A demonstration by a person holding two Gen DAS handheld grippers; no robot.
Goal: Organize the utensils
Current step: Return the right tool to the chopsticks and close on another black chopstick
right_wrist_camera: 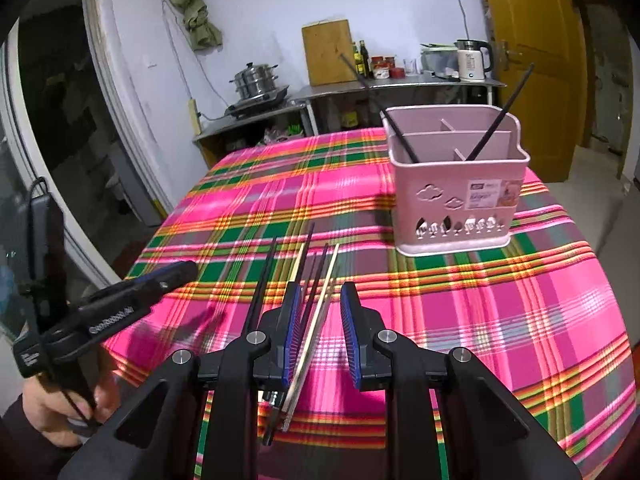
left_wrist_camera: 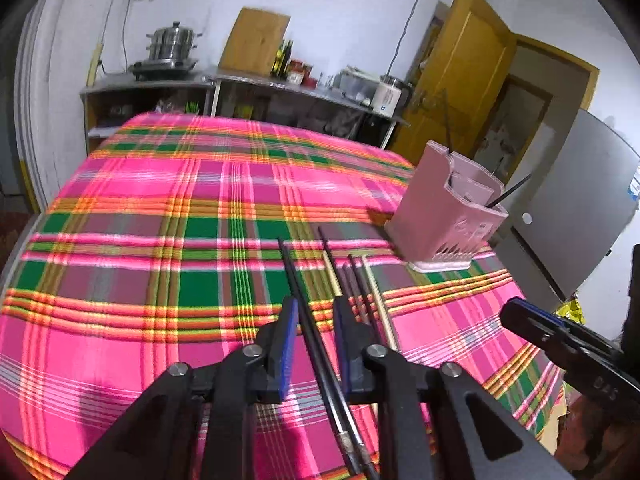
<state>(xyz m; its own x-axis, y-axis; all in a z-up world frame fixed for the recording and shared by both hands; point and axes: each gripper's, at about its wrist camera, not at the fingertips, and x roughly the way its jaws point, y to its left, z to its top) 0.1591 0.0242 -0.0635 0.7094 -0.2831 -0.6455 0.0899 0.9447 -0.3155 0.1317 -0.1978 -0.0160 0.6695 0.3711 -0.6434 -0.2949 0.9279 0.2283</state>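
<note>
Several chopsticks lie side by side near the front of the plaid-covered table: a black pair, more dark ones and two pale ones. My left gripper straddles the black pair, and its blue pads stand clear of the sticks. My right gripper hovers open over a pale chopstick and dark sticks. The pink utensil holder stands upright behind them with two black chopsticks leaning in it. The same holder appears at the right in the left wrist view.
The right gripper shows at the right edge and the left gripper at the left, with a person's hand on its handle. A steel counter with pot, cutting board and kettle runs along the back wall. A yellow door is at right.
</note>
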